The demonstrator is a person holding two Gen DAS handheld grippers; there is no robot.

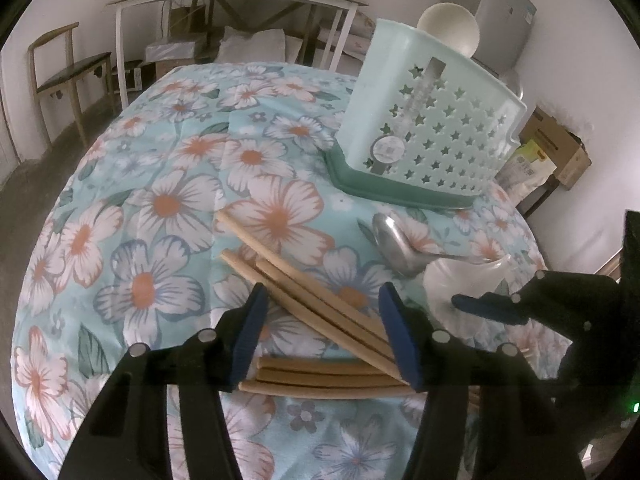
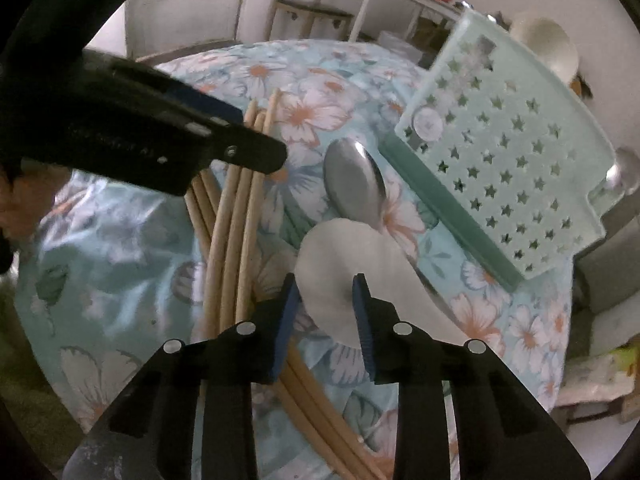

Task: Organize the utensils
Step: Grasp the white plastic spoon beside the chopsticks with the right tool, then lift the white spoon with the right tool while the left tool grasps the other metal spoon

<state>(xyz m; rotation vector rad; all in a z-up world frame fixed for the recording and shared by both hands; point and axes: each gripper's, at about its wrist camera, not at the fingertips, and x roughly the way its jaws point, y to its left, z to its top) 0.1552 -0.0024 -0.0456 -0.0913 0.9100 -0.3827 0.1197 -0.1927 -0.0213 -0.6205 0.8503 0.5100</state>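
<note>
Left wrist view: the left claw [image 1: 322,330] gapes apart over chopsticks [image 1: 304,288]; the right claw [image 2: 326,312] straddles a white spoon [image 2: 344,264], not visibly clamped.

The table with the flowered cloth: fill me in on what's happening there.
A person is sorting utensils with two handheld grippers. The left gripper hangs open over a loose pile of wooden chopsticks, its fingers straddling them without a grip yet. The right gripper has its fingers around the white ceramic spoon; whether it has closed on it is unclear. A metal spoon lies beside it, and the mint-green perforated holder stands behind.
</note>
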